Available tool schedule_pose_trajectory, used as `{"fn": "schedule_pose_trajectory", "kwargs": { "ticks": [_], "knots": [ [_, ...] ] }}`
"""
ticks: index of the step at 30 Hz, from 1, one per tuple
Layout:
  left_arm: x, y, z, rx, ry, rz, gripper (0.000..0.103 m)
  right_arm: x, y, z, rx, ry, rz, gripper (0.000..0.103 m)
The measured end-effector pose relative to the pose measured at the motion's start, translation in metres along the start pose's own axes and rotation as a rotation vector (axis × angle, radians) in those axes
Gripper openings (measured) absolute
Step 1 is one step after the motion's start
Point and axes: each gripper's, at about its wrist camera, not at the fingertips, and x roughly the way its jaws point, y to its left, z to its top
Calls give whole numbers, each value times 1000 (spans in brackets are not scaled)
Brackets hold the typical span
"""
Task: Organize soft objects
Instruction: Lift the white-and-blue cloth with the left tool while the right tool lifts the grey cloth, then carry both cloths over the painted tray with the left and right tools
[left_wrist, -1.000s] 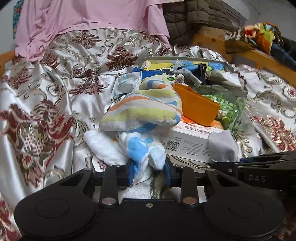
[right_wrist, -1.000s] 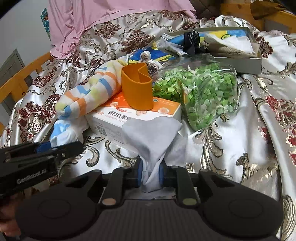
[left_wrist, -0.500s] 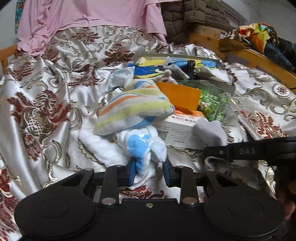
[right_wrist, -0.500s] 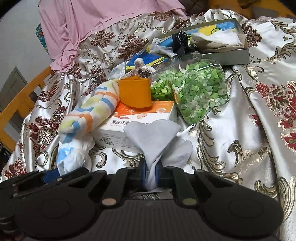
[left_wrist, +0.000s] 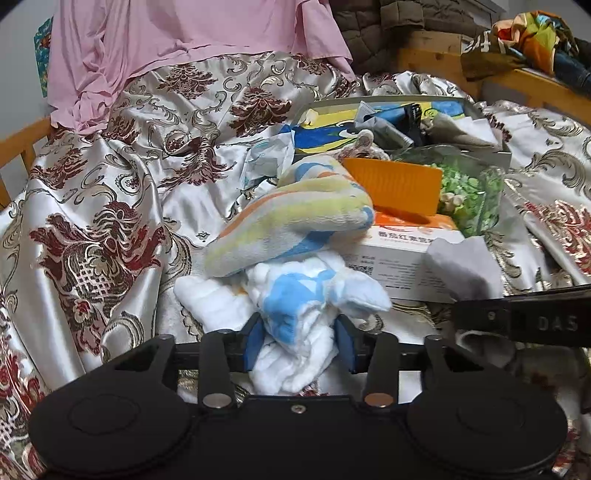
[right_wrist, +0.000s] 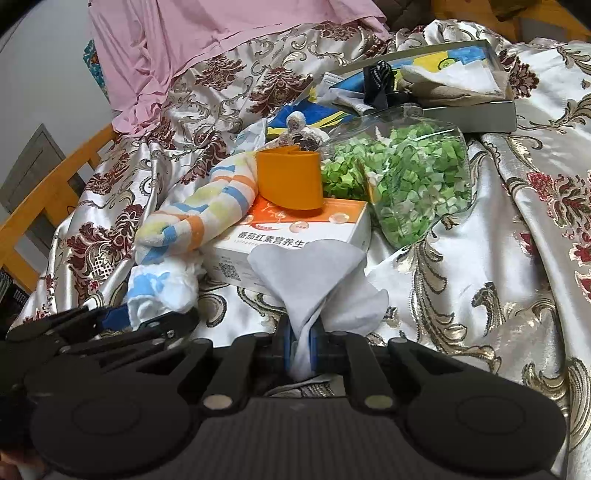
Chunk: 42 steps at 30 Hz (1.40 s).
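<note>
Widened since the earlier frame, the left gripper (left_wrist: 300, 341) is seen apparently released around the white-and-blue cloth (left_wrist: 295, 306), just beside the white box (right_wrist: 295, 240); the grey cloth (right_wrist: 314, 273) is clenched by the right gripper (right_wrist: 301, 349) before that box.

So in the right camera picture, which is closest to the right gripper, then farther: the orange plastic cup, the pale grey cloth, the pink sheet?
1. Pale grey cloth, pinched between the right gripper pads.
2. Orange plastic cup, middle, standing on the box.
3. Pink sheet, far back, upper left.

Both tongs (left_wrist: 299, 343) (right_wrist: 301, 347) are matte black with blue pads, silver pivot screws and round discs.
</note>
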Motion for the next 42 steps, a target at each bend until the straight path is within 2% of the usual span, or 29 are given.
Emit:
{"fn": "schedule_pose_trajectory", "kwargs": {
  "ticks": [3, 7, 8, 10, 13, 16, 24, 29, 42],
  "knots": [
    [7, 2, 2, 3, 10, -8, 59, 1, 1, 0, -4, 0, 3, 11],
    [10, 4, 3, 1, 11, -15, 60, 1, 0, 0, 0, 0, 6, 11],
    [10, 4, 3, 0, 10, -15, 57, 1, 0, 0, -2, -1, 7, 11],
    [9, 5, 2, -7, 9, -9, 38, 0, 0, 1, -3, -5, 11, 11],
    [5, 10, 0, -27, 4, -22, 28, -1, 1, 0, -9, -10, 26, 11],
    [-2, 12, -3, -55, -10, -37, 23, -3, 3, 0, -17, -14, 49, 11],
    [-26, 3, -11, -97, -17, -94, 22, -12, 5, 2, -11, -33, 99, 11],
    [-37, 1, -8, -147, -12, -147, 21, -26, -1, 6, 16, -82, 128, 11],
    [-77, -12, 16, -185, -101, -253, 21, -55, -14, 19, 75, -218, 169, 11]
  ]
}}
